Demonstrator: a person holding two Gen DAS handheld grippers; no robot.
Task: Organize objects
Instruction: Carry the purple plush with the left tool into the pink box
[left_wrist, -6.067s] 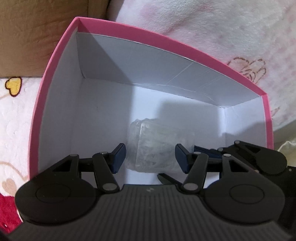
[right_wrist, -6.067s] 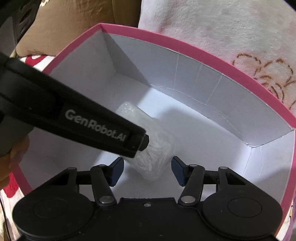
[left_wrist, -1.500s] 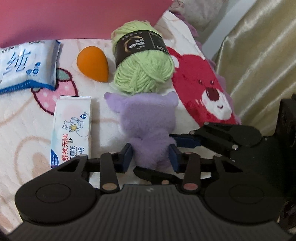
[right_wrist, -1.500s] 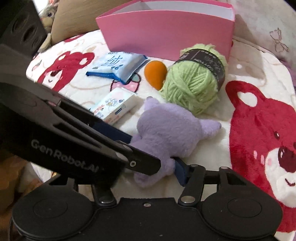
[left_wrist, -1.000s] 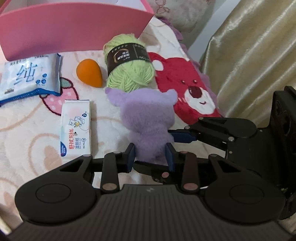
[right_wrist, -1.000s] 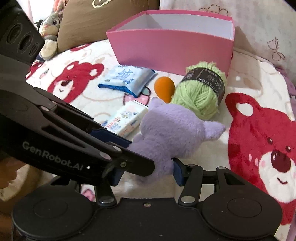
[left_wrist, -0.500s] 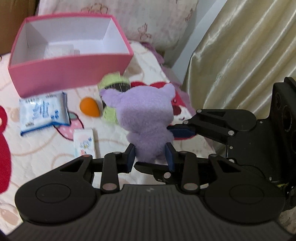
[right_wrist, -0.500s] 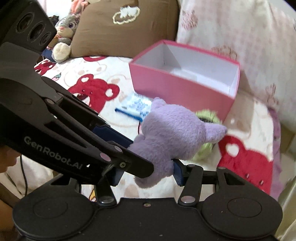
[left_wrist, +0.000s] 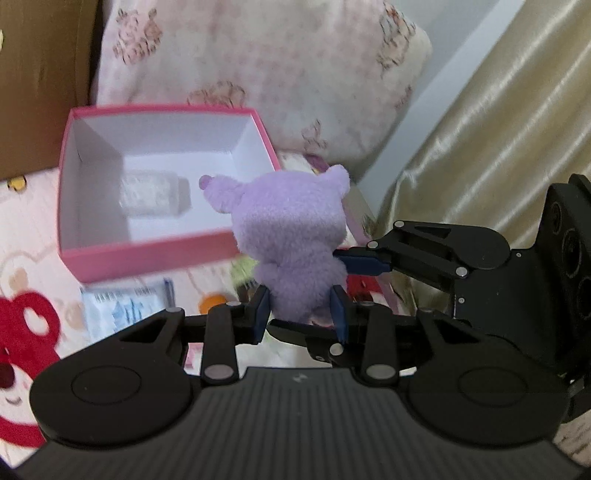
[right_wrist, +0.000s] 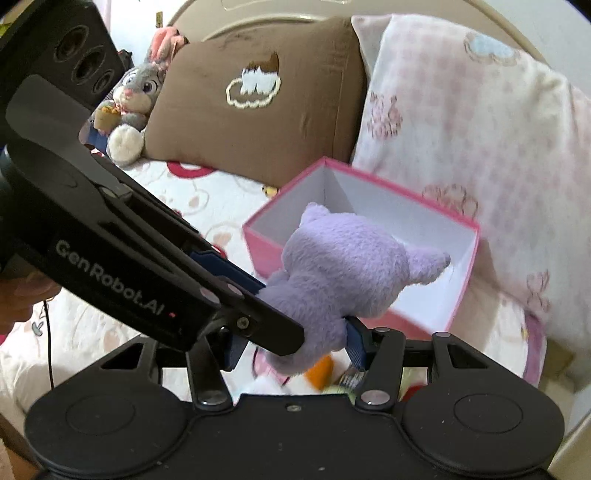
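A purple plush toy is held in the air by both grippers, in front of and above the pink box. My left gripper is shut on its lower body. My right gripper is shut on it too; the toy hides part of the box in the right wrist view. The right gripper shows from the side in the left wrist view. A clear plastic packet lies inside the white-lined box.
Below on the bear-print blanket lie a blue tissue pack, an orange egg-shaped sponge and green yarn. A brown pillow, a floral pillow and a rabbit plush sit behind. A gold curtain hangs on the right.
Both grippers have lifted the purple plush off the blanket and carried it up and toward the pink box. The items on the blanket have dropped lower in view.
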